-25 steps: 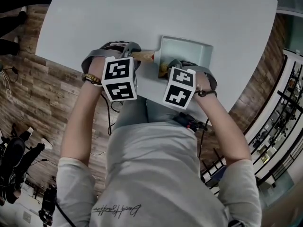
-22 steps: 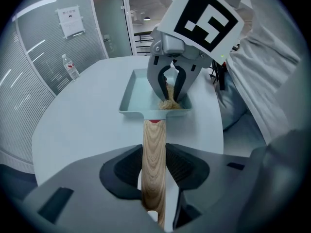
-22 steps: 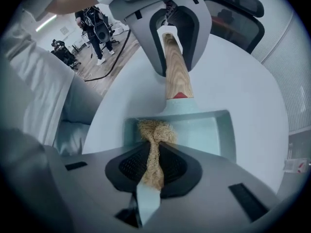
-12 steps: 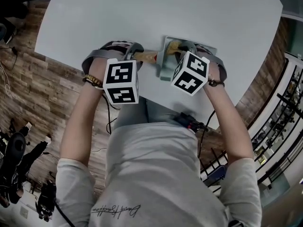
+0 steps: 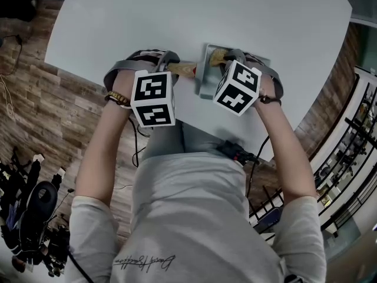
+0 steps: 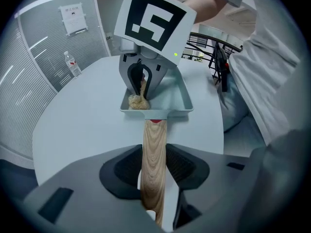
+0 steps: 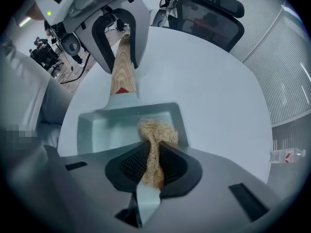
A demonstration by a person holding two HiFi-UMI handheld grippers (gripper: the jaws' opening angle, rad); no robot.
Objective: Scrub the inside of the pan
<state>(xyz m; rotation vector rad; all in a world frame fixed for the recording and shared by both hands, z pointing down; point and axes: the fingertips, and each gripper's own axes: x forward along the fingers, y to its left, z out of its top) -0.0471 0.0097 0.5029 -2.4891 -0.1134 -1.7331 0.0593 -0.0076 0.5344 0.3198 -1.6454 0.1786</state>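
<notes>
The pan (image 5: 205, 80) is set on the pale table (image 5: 177, 16), near the edge closest to the person. Its wooden handle (image 6: 154, 144) is clamped between the jaws of the left gripper (image 6: 154, 171), so the pan is steadied against sliding. The right gripper (image 7: 153, 171) is clenched on a tan, fibrous scrubber (image 7: 156, 130). The bunched end of the scrubber is held down inside the pan, close to the wall at the handle end and towards one corner. It appears to be touching the pan floor, though how firmly it is pressed cannot be judged from these angles. The scrubbing is judged to be under way, with most of the floor not yet covered from this position. For the step to be done well, steady downward pressure should be applied and the scrubber drawn in overlapping strokes across the whole floor (the corners and low walls are easily missed). The handle should be gripped hard enough that the pan is not pushed off the table edge.
</notes>
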